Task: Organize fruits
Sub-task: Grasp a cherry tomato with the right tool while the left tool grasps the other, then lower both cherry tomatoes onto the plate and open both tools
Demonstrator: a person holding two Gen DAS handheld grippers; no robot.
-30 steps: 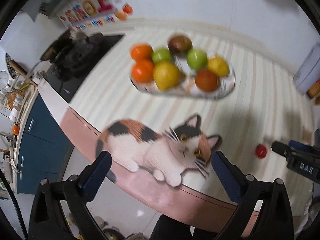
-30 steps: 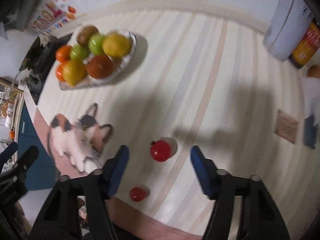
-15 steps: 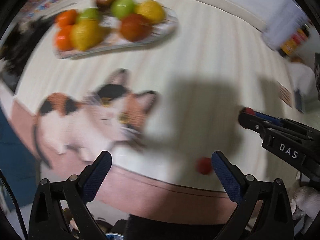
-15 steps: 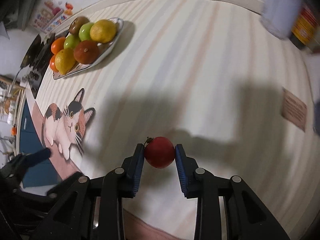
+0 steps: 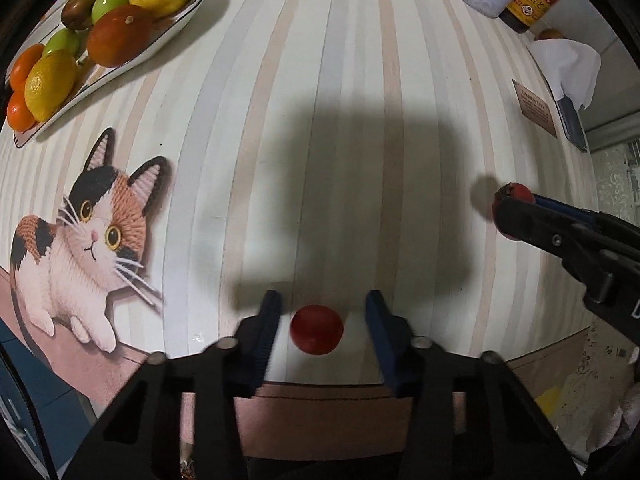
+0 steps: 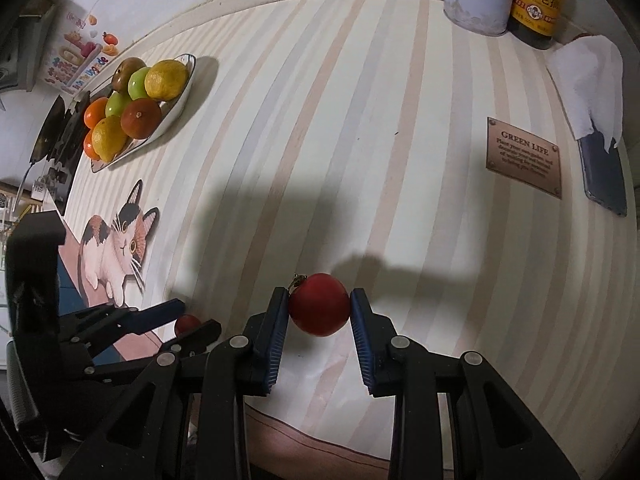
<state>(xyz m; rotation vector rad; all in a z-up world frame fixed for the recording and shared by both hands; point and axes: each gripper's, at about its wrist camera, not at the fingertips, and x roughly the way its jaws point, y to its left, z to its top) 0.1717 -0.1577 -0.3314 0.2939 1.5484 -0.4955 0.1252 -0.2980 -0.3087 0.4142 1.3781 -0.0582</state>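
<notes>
The right tool (image 6: 319, 310) is clamped on the larger red fruit (image 6: 319, 309). Both blue pads touch its flanks, and the dried stem points up and to the left. Whether the fruit rests on the striped tabletop (image 6: 360, 140) or sits just clear of it cannot be determined from either view.

The left tool (image 5: 320, 328) is partly open and holds nothing. The small red fruit (image 5: 317, 329) lies on the tabletop directly between its fingers, with a visible gap on each side. The gap on the right side appears slightly wider. The fruit is round and has no long axis, so no wrist rotation is required for the grip.

The controlling relation is as follows:
- The small red fruit is centred on the left tool's closing line, near the front edge of the tabletop.
- The left tool is the nearer of the two. The right tool is occupied and stands well apart to the right.

Judgement: the next move is a straight closure of the left tool. A round fruit may roll if one pad makes contact first.

The fruit plate (image 5: 182, 26) stands well away at the far left, beyond the cat picture (image 5: 86, 240). It already carries oranges, lemons and green fruits. It is the probable destination for both red fruits.
</notes>
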